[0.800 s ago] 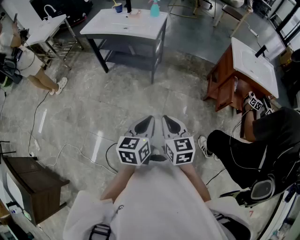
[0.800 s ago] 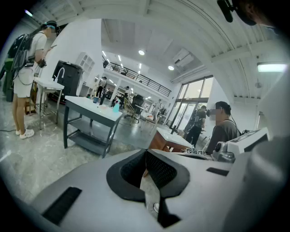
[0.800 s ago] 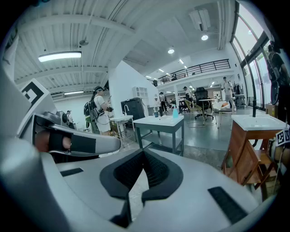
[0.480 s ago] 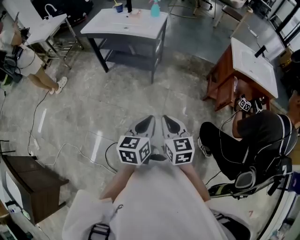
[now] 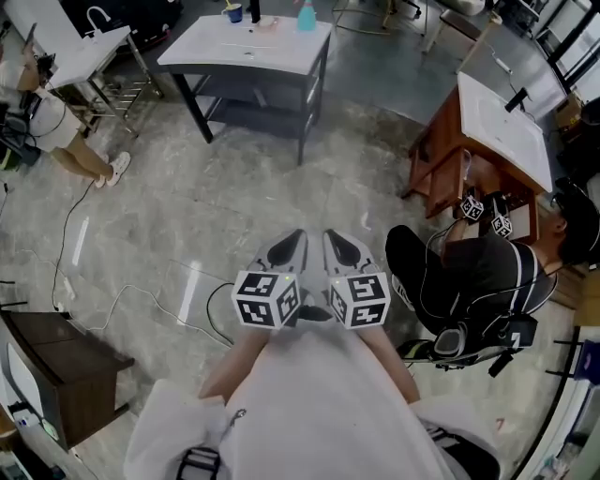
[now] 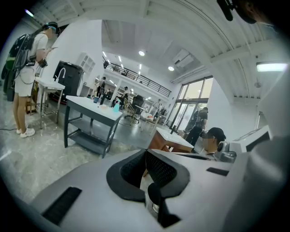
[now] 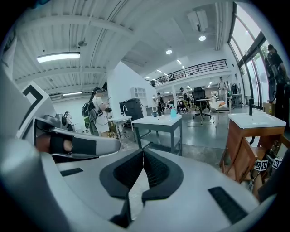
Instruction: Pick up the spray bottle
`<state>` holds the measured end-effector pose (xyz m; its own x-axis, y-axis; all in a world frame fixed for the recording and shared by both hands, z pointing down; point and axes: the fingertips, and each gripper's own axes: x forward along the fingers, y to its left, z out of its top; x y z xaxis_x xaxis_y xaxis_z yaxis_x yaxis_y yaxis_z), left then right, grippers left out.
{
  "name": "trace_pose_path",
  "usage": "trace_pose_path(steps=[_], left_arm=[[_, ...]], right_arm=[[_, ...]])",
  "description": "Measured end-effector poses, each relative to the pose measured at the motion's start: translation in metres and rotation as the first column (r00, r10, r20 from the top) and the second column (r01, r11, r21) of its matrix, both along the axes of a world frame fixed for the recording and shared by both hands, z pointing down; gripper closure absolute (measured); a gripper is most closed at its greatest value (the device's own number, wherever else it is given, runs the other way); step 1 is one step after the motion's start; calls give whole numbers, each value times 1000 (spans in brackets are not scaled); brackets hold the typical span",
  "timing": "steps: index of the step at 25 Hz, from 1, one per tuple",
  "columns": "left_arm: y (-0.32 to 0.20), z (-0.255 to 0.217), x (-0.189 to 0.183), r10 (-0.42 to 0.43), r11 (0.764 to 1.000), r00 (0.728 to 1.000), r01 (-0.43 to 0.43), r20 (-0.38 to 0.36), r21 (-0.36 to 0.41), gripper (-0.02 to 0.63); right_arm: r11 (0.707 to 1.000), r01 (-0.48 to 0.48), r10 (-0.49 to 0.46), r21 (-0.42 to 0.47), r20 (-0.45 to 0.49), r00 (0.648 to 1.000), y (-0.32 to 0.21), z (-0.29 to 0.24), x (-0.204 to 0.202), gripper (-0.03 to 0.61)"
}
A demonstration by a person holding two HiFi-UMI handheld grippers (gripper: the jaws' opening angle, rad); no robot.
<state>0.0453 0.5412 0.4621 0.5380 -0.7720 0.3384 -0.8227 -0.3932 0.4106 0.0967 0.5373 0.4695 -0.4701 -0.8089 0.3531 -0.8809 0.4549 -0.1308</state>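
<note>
Low in the frame's centre, the grey plastic left gripper [image 5: 288, 251] and grey plastic right gripper [image 5: 345, 251] sat side by side, tilted slightly downward, with their jaws pressed together and empty.

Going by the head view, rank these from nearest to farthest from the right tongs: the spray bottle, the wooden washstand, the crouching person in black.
1. Crouching person in black, on the floor just right of the right tongs.
2. Wooden washstand, farther out to the right.
3. Spray bottle, far ahead on the grey table.
</note>
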Motion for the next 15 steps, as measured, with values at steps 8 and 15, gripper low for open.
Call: trace_pose_path(steps=[8, 15], left_arm=[[2, -1, 3, -4, 1000, 1000, 4, 2, 0, 588], [-3, 4, -1, -12, 1000, 1000, 12, 18, -6, 588]], right_arm=[[1000, 2, -2, -18, 12, 1000, 5, 3, 5, 551], [999, 26, -25, -19, 23, 999, 2, 5, -3, 551]])
